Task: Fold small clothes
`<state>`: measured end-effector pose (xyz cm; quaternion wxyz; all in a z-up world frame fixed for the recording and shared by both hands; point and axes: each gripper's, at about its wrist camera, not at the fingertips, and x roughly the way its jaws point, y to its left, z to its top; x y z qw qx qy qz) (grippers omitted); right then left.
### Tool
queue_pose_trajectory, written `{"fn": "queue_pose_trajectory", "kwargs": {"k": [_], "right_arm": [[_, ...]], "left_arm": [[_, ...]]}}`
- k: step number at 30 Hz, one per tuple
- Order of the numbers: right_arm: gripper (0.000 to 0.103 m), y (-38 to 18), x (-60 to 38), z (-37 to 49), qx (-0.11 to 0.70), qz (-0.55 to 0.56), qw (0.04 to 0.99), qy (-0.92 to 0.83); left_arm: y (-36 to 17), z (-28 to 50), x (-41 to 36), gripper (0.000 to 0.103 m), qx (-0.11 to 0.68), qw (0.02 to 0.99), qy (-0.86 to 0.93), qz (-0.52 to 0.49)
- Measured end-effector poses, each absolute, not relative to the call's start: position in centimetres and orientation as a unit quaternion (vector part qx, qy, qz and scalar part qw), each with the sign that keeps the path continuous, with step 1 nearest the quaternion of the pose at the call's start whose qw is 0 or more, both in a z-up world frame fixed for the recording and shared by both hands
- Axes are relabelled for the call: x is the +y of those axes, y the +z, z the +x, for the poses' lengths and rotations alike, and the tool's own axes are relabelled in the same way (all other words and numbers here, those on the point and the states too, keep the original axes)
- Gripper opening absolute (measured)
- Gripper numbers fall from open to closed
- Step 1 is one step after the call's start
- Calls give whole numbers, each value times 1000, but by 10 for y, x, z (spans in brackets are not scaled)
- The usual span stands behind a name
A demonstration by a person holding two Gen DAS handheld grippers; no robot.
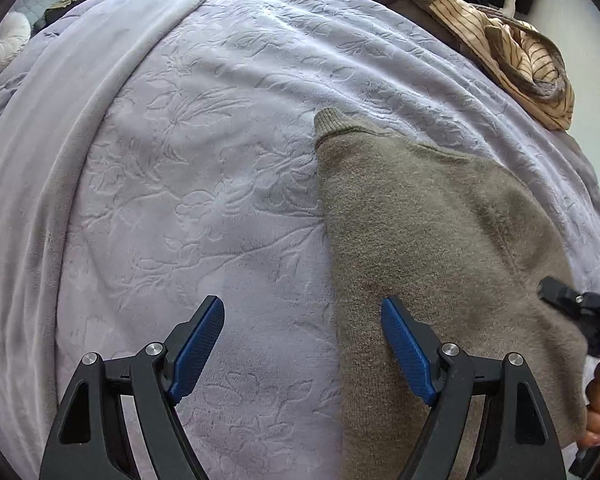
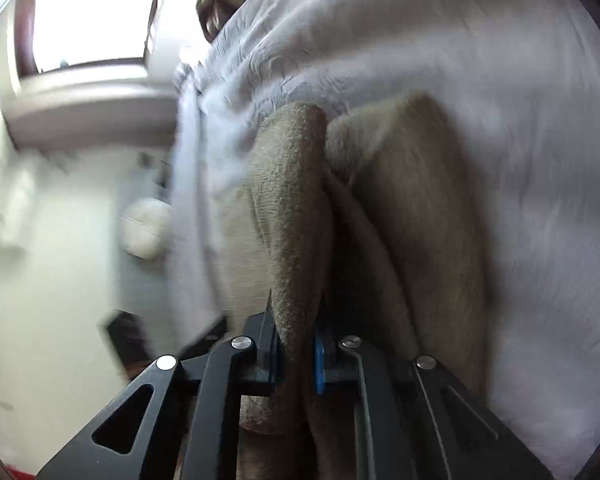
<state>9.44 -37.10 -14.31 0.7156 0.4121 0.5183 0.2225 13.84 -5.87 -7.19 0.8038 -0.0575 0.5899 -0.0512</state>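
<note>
A small grey-brown knitted sweater [image 1: 432, 240] lies on the pale lilac embossed blanket [image 1: 204, 152] of a bed, its ribbed cuff pointing toward the far side. My left gripper [image 1: 302, 320] hangs open above the sweater's left edge, one blue pad over the blanket and the other over the knit, holding nothing. My right gripper [image 2: 296, 344] is shut on a raised fold of the same sweater [image 2: 300, 216]; the cloth bunches between its blue pads. In the left wrist view the right gripper [image 1: 572, 304] shows at the sweater's right edge, with a hand behind it.
A heap of other clothes, striped tan and dark pieces [image 1: 512, 52], lies at the bed's far right. A smooth fold of blanket [image 1: 80, 128] runs down the left. A white cushion [image 1: 0, 48] sits far left. The right wrist view shows the bed's edge, floor and a window [image 2: 92, 12].
</note>
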Motion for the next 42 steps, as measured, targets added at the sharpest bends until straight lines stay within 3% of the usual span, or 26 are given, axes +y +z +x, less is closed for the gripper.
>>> {"fn": "queue_pose_trajectory", "kwargs": {"k": [5, 9, 13, 15, 18, 20, 24, 27, 29, 30, 31, 42], "right_arm": [[14, -94, -369, 76, 459, 356, 780, 232], [14, -131, -383, 85, 498, 365, 767, 176], [16, -160, -386, 90, 521, 341, 767, 157], [24, -153, -386, 91, 527, 336, 769, 135], [24, -144, -389, 84, 540, 313, 774, 108], [36, -138, -393, 78, 551, 297, 776, 81], [38, -117, -415, 41, 531, 331, 773, 103], [46, -109, -406, 21, 525, 354, 758, 160], [41, -114, -393, 15, 547, 338, 746, 173], [11, -117, -389, 13, 557, 326, 744, 170], [8, -121, -383, 12, 569, 308, 745, 161], [12, -160, -396, -14, 594, 269, 753, 88]], "left_arm": [[-62, 135, -77, 82, 575, 812, -100, -33], [-77, 134, -91, 82, 578, 808, -111, -13], [-82, 133, -86, 92, 578, 810, -97, -9], [-80, 132, -84, 92, 584, 806, -99, -5], [-72, 128, -79, 92, 585, 806, -90, 19], [-66, 123, -76, 92, 587, 805, -85, 31], [-64, 105, -62, 92, 617, 780, -104, 7], [-67, 91, -57, 92, 637, 760, -126, -26], [-70, 83, -62, 92, 641, 757, -124, -20], [-75, 79, -65, 92, 647, 754, -117, -8], [-79, 75, -68, 92, 650, 751, -114, 2], [-108, 35, -76, 93, 656, 745, -114, 49]]}}
